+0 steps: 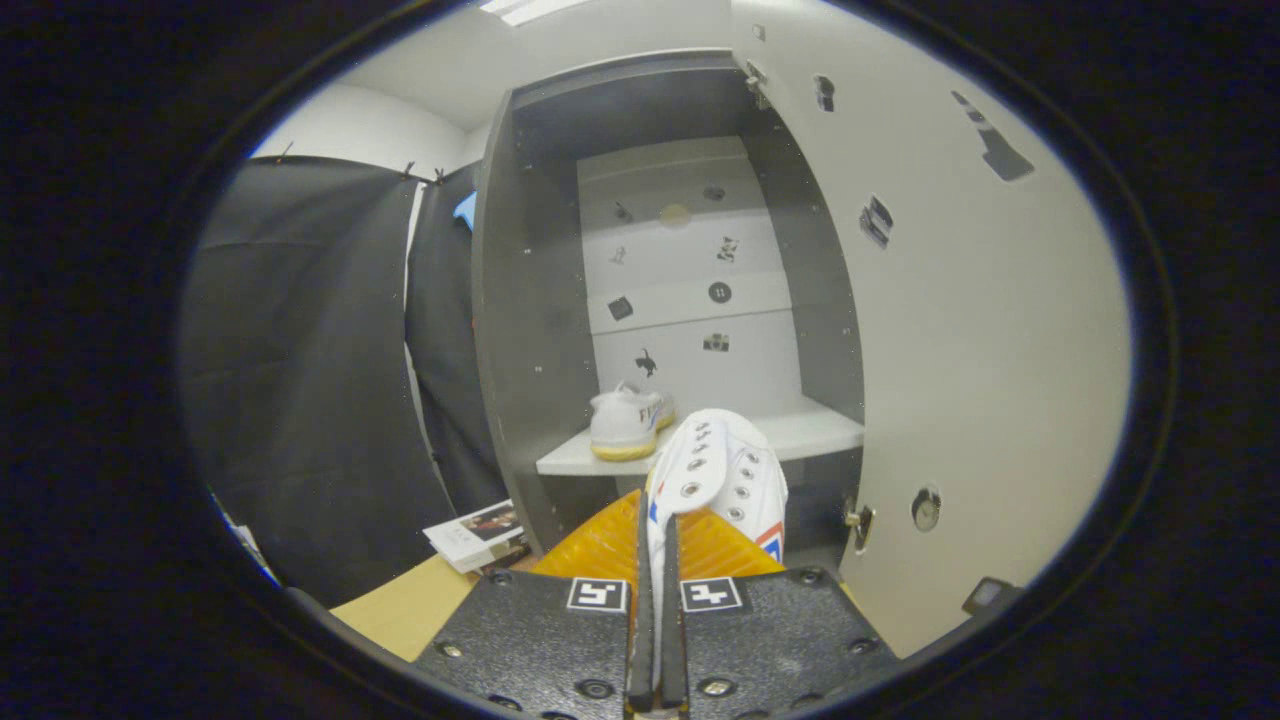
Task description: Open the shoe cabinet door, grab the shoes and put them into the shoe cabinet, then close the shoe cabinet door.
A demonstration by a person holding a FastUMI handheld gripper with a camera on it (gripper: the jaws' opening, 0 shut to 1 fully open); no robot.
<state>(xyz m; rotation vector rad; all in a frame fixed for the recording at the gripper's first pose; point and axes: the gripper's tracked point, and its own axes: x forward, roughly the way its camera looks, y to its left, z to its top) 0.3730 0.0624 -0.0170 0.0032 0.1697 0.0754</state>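
Note:
The shoe cabinet (520,300) stands open just ahead, its pale door (960,380) swung out to the right. One white shoe (625,420) with a yellowish sole rests on the left part of the white shelf (810,430) inside. A second white shoe (720,470) with eyelets and a red and blue mark hangs in front of the shelf, its edge pinched between my fingers. My gripper (655,570) is shut on this shoe, a little short of the shelf's front edge.
A black cloth wall (320,380) hangs left of the cabinet. A booklet (480,535) lies on the tan floor (400,610) near the cabinet's foot. The door carries a round fitting (926,508) and a hinge (858,520) low down. Stickers dot the cabinet's back panel.

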